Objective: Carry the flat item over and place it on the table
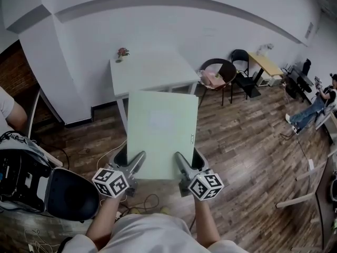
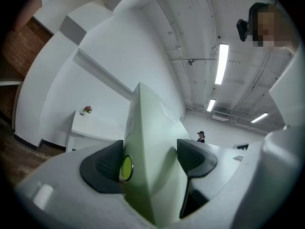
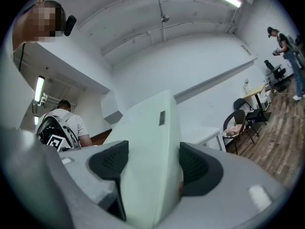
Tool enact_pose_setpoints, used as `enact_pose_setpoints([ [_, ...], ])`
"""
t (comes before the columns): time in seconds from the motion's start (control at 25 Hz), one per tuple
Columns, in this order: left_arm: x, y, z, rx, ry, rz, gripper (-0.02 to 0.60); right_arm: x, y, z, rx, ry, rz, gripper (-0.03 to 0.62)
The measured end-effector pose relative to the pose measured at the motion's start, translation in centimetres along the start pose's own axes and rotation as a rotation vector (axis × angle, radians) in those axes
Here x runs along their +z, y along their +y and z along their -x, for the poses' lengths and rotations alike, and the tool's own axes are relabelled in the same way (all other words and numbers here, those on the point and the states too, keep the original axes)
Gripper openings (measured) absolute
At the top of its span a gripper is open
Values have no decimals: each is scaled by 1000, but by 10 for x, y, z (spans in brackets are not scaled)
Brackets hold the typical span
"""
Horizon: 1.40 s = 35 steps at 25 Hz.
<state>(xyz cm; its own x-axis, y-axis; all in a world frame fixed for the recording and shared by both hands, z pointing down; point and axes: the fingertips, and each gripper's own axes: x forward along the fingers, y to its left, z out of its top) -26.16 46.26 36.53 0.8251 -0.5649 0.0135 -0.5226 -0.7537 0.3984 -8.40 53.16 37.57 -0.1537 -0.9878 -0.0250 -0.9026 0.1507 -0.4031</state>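
A pale green flat item point(image 1: 160, 136), like a thin case with a small label on its right edge, hangs in the air in front of me, level and lengthwise. My left gripper point(image 1: 138, 161) is shut on its near left corner, my right gripper point(image 1: 182, 161) on its near right corner. In the left gripper view the flat item point(image 2: 152, 137) stands edge-on between the dark pads point(image 2: 110, 165) of that gripper point(image 2: 150, 160). The right gripper view shows the flat item point(image 3: 152, 147) clamped the same way by that gripper point(image 3: 152, 165). Just beyond the item's far edge stands the white table point(image 1: 147, 70).
A small flower vase point(image 1: 122, 52) sits at the table's far left corner. A round black chair point(image 1: 218, 73) with pink cloth stands right of the table, then another chair and a yellow table point(image 1: 266, 63). A black office chair point(image 1: 71, 194) is at my left. Cables point(image 1: 145, 202) lie on the wooden floor.
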Motion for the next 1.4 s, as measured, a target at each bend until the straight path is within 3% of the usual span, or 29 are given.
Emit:
enact_pose_setpoints([
  [0.36, -33, -24, -26, 19, 8, -5, 344, -5, -46, 20, 12, 6, -17, 330],
  [0.8, -39, -56, -60, 45, 24, -24, 344, 15, -87, 30, 34, 6, -50, 330],
  [1.16, -43, -38, -91, 50, 20, -22, 344, 14, -112, 2, 41, 10, -48, 330],
  [1.4, -40, -3, -119, 51, 10, -8, 344, 9, -126, -40, 43, 18, -37, 330],
])
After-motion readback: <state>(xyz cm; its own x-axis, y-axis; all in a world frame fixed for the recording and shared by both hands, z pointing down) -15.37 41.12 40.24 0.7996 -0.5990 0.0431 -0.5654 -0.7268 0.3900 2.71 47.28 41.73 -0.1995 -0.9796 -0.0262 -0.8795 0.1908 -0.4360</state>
